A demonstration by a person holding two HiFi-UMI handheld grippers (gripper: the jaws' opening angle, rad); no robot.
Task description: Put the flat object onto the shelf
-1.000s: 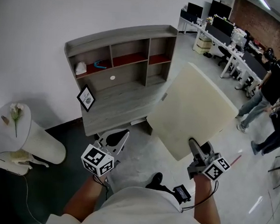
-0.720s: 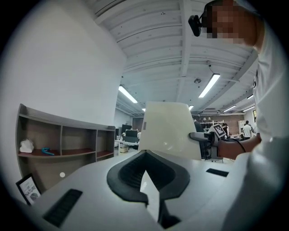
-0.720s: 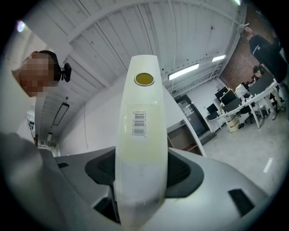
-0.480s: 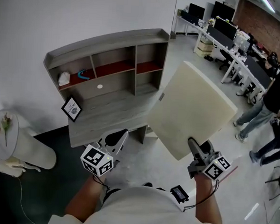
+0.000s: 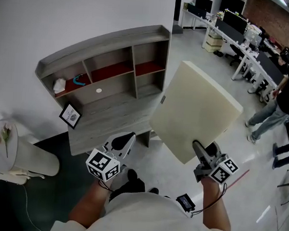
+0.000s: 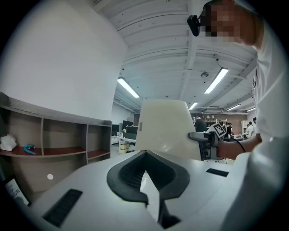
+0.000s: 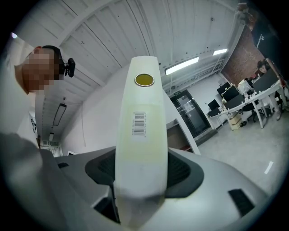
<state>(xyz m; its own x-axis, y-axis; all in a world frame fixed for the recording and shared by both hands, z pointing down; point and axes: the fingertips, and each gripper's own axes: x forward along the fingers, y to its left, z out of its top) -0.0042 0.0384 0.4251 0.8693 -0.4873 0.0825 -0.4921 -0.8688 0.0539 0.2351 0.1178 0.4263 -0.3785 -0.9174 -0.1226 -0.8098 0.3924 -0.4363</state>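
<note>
A large cream flat panel (image 5: 193,118) stands tilted in the air in front of me, gripped at its lower edge. My right gripper (image 5: 201,151) is shut on that edge; in the right gripper view the panel's (image 7: 141,135) narrow side with a barcode rises straight out of the jaws. The grey wooden shelf unit (image 5: 108,61) with red-lined compartments stands against the white wall, to the panel's left. My left gripper (image 5: 124,139) hangs low before the shelf's desk surface, jaws together and empty. In the left gripper view the panel (image 6: 165,126) is ahead and the shelf (image 6: 54,135) to the left.
A small framed picture (image 5: 70,115) leans on the desk surface. A white lump (image 5: 59,84) and a blue item (image 5: 79,79) lie in the left compartment. A white round stand (image 5: 15,148) with a flower is at left. Office desks (image 5: 237,40) and standing people (image 5: 282,91) are at right.
The shelf has slid leftward and slightly nearer in the head view as I moved. The panel stays in the right gripper, held a little higher. The left gripper is unchanged.
</note>
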